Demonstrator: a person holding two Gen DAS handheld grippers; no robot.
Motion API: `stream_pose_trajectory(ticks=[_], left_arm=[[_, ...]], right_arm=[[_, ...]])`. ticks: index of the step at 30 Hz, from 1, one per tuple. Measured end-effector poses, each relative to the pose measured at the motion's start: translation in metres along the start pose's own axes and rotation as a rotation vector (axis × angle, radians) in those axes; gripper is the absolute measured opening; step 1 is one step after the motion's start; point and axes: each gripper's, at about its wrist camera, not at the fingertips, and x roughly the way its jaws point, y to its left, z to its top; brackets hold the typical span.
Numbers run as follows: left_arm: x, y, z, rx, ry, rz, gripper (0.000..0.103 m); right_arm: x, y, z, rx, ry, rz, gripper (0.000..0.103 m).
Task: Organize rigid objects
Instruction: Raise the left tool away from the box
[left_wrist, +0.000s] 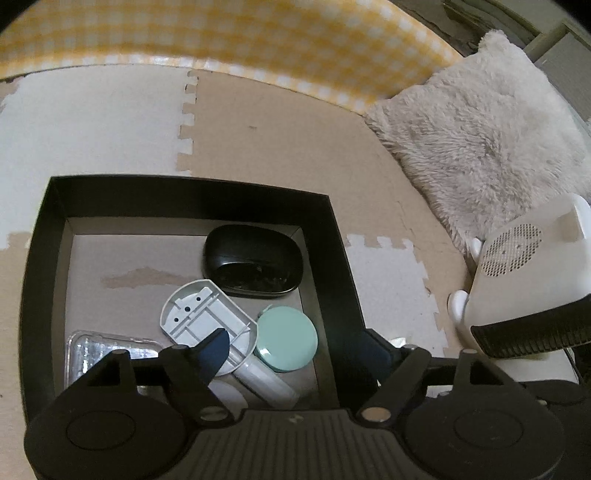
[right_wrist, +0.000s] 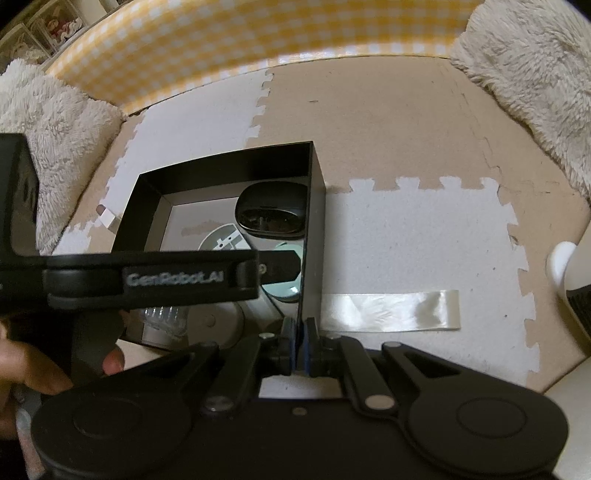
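An open black box (left_wrist: 184, 184) stands on the foam mat. Inside lie a black mouse (left_wrist: 255, 258), a grey plastic plate (left_wrist: 199, 310), a teal round disc (left_wrist: 288, 339), a clear case (left_wrist: 96, 347) and a white tube (left_wrist: 266, 384). My left gripper (left_wrist: 295, 349) is open over the box's near right corner, holding nothing; one blue fingertip hangs above the grey plate, the other by the right wall. In the right wrist view my right gripper (right_wrist: 301, 343) is shut on the box's (right_wrist: 221, 155) right wall near the front corner. The left gripper (right_wrist: 288, 264) crosses the box there, partly hiding the disc (right_wrist: 284, 290).
A white fan heater (left_wrist: 528, 269) stands right of the box, with a fluffy cushion (left_wrist: 480, 129) behind it. A yellow checked fabric edge (left_wrist: 258, 44) bounds the mat at the back. A white ribbon strip (right_wrist: 388, 308) lies right of the box. A second cushion (right_wrist: 55, 122) sits left.
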Motion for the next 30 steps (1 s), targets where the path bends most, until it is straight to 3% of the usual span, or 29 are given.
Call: stream_pose_trajectory(ticks=[9,16,30], left_arm=[[-0.019,-0.002,0.001,0.034,-0.024,0.023,0.086],[-0.036,0.0,0.0,0.083,-0.053,0.095,0.087],[-0.08,0.002,-0.009,0.111,-0.093,0.112,0.094]], right_arm=[[0.0,0.002,0.0,-0.017,-0.002,-0.01,0.005],[0.0,0.005,0.0,-0.039,-0.002,-0.028,0.005],[-0.001,0.006,-0.001,-0.03,-0.006,-0.027,0.005]])
